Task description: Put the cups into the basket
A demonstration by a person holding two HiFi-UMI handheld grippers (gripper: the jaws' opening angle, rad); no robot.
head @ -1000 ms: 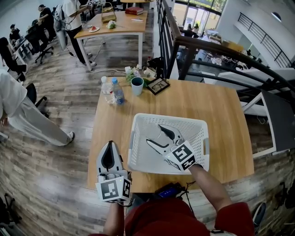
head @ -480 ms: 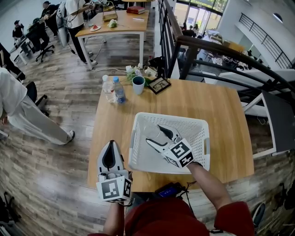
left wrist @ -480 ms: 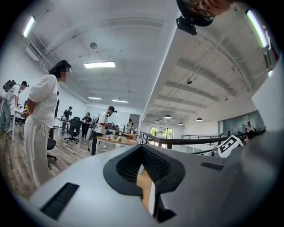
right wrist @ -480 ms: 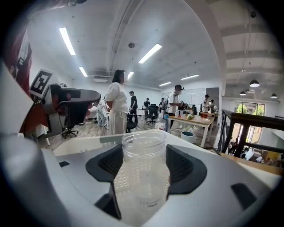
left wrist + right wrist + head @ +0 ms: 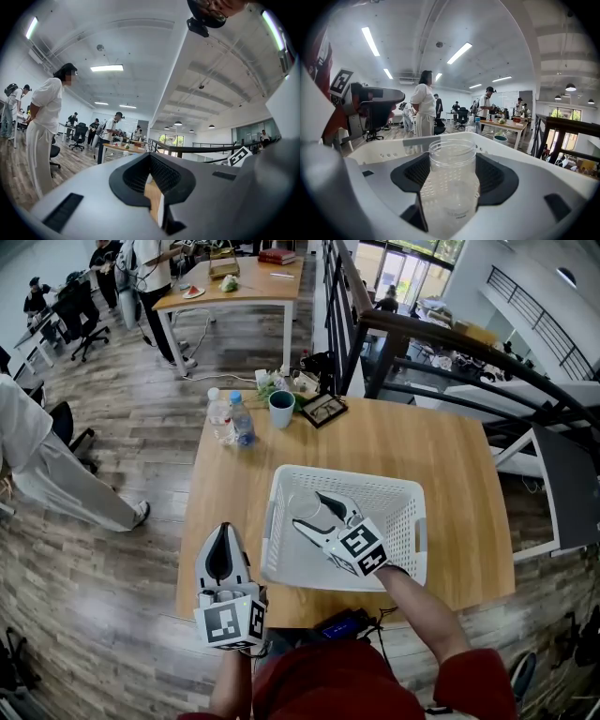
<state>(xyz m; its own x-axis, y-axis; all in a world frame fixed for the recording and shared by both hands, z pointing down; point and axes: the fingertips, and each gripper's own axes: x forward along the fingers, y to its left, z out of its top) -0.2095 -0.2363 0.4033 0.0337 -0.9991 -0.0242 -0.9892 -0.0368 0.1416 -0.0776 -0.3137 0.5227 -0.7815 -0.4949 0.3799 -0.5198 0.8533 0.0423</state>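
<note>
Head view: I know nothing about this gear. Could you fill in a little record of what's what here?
Setting: wooden table in an open office
Basket: white, on the table, nearest the person
Right hand-held gripper: shut on a clear cup, held inside the basket
Left hand-held gripper: shut, empty, left of the basket
Outside the basket: teal cup beside two bottles, at the table's far edge

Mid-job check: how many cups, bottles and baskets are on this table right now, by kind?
Clear cup, held in the right gripper: 1
Teal cup: 1
Water bottles: 2
White basket: 1
Total: 5
</note>
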